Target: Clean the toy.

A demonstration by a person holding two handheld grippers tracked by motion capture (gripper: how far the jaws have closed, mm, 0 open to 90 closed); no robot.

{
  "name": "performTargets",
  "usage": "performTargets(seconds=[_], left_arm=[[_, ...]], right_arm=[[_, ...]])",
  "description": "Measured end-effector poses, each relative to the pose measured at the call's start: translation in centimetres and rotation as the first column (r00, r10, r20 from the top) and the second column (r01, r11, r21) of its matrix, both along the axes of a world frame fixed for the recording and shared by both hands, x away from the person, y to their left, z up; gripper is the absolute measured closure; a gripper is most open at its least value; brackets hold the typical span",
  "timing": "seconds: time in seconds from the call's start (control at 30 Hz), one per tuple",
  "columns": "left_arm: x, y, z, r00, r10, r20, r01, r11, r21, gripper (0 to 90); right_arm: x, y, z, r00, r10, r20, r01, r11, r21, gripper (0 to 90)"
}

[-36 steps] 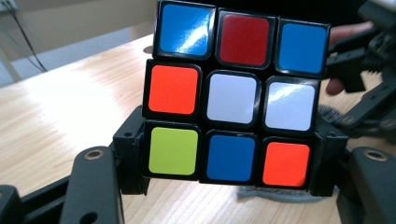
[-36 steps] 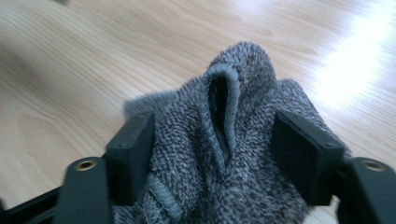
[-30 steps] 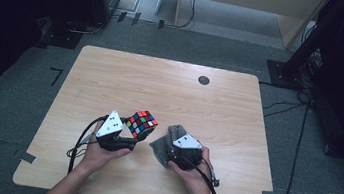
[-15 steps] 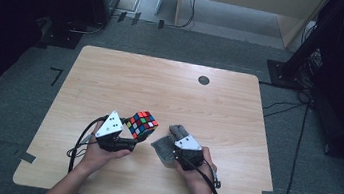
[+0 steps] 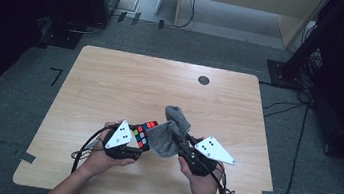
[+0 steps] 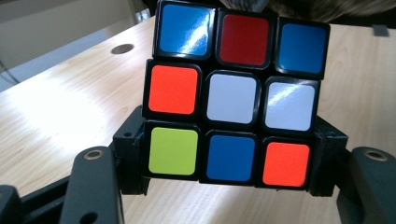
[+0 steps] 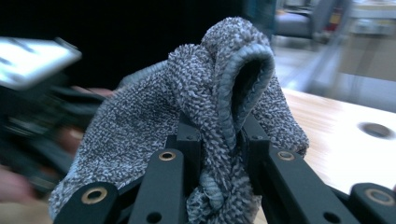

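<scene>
In the high view the grey cloth point(image 5: 171, 134) covers the right side of the puzzle cube point(image 5: 141, 132), and the left gripper's point(image 5: 126, 144) own grey plate hides its jaws. In the left gripper view the cube point(image 6: 233, 93) hides the table's point(image 6: 60, 107) far side, and its top is cut off by the picture's edge. In the right gripper view the cloth point(image 7: 187, 121) hides the right gripper's point(image 7: 218, 154) pads. The other gripper at the left there is too blurred to make out.
</scene>
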State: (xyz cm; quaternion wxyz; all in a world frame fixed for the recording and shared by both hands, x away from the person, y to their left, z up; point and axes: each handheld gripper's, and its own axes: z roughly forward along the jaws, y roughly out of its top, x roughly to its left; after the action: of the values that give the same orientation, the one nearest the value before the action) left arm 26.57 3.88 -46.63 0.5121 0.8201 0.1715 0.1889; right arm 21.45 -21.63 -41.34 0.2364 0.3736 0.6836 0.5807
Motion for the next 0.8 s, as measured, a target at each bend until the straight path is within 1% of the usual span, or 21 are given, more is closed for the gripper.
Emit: performTargets(seconds=[0.03,0.07,0.1,0.13,0.17,0.2,0.23,0.3,0.33,0.4,0.47,0.5,0.53,0.57,0.63,0.67,0.7,0.73,0.8], left_arm=[[-0.2,-0.2,0.1,0.9998,-0.011,0.014,0.011,0.9999,0.002,33.4],[-0.5,-0.3,0.1,0.9993,-0.029,0.025,0.03,0.9996,-0.002,33.4],[-0.8,-0.4,0.3,0.9984,-0.047,0.032,0.048,0.9988,-0.013,33.4],[-1.1,-0.5,0.5,0.9968,-0.064,0.049,0.065,0.9977,-0.021,33.4],[-1.3,-0.5,0.7,0.9953,-0.072,0.065,0.074,0.9969,-0.027,33.4],[-1.5,-0.6,1.0,0.994,-0.072,0.082,0.074,0.9971,-0.021,33.4],[-1.6,-0.5,1.1,0.9928,-0.075,0.093,0.077,0.9968,-0.022,33.4],[-1.8,-0.2,1.4,0.9908,-0.092,0.099,0.097,0.994,-0.05,33.5],[-1.8,-0.1,1.4,0.9903,-0.093,0.103,0.099,0.9937,-0.052,33.4],[-1.7,-0.1,1.5,0.9906,-0.088,0.105,0.094,0.9943,-0.05,33.4],[-1.7,0.0,1.5,0.9913,-0.088,0.098,0.096,0.9925,-0.076,33.5],[-1.6,0.0,1.5,0.9916,-0.085,0.097,0.093,0.9929,-0.075,33.5],[-1.6,-0.1,1.5,0.9921,-0.079,0.098,0.085,0.9946,-0.06,33.5],[-1.5,-0.1,1.3,0.9926,-0.072,0.098,0.077,0.9962,-0.041,33.5],[-1.2,-0.2,0.9,0.9945,-0.053,0.09,0.054,0.9985,-0.007,33.5],[-1.1,-0.2,0.8,0.9953,-0.042,0.088,0.041,0.9991,0.01,33.5],[-1.0,-0.2,0.7,0.9961,-0.034,0.082,0.034,0.9994,0.01,33.5],[-1.0,-0.2,0.8,0.9965,-0.037,0.076,0.037,0.9993,0.0,33.5],[-1.3,-0.2,1.1,0.9953,-0.053,0.081,0.055,0.9983,-0.017,33.5]], right_arm=[[-0.2,0.4,0.2,0.9996,0.028,0.003,-0.028,0.9996,0.007,75.5],[-0.4,0.9,0.2,0.9991,0.043,0.004,-0.043,0.999,0.008,75.5],[-0.5,1.2,0.2,0.9984,0.057,0.002,-0.057,0.9984,0.005,75.3],[-0.5,1.5,0.1,0.9979,0.065,-0.005,-0.065,0.9979,0.002,75.3],[-0.5,1.6,-0.2,0.9978,0.065,-0.011,-0.065,0.9979,-0.002,75.3],[-0.4,1.5,-0.4,0.9983,0.058,-0.006,-0.057,0.9983,0.001,75.3],[-0.4,1.3,-0.6,0.9989,0.047,-0.005,-0.047,0.9988,0.014,75.3],[0.0,0.8,-0.8,0.9991,0.028,-0.032,-0.027,0.9994,0.024,75.3],[0.3,0.6,-1.0,0.999,0.012,-0.044,-0.011,0.9998,0.017,75.2],[0.9,0.2,-1.6,0.9951,-0.005,-0.099,0.006,1.0,0.008,75.0],[1.3,0.0,-2.1,0.9898,-0.037,-0.138,0.033,0.9991,-0.026,74.6],[1.4,0.0,-2.3,0.988,-0.037,-0.15,0.033,0.9989,-0.034,74.5],[1.4,0.0,-2.3,0.9882,-0.037,-0.149,0.033,0.9991,-0.025,74.3],[1.3,0.0,-2.2,0.9899,-0.039,-0.136,0.038,0.9992,-0.015,74.3],[0.8,0.1,-1.4,0.9952,-0.034,-0.091,0.035,0.9994,0.002,74.1],[0.4,0.2,-1.0,0.9976,-0.017,-0.067,0.019,0.9996,0.02,74.1],[0.1,0.4,-0.6,0.999,0.004,-0.045,-0.003,0.9996,0.029,74.0],[-0.1,0.7,-0.4,0.9994,0.024,-0.026,-0.023,0.9994,0.024,73.9],[-0.5,1.4,-0.1,0.9989,0.047,-0.01,-0.047,0.9988,-0.01,73.6]])
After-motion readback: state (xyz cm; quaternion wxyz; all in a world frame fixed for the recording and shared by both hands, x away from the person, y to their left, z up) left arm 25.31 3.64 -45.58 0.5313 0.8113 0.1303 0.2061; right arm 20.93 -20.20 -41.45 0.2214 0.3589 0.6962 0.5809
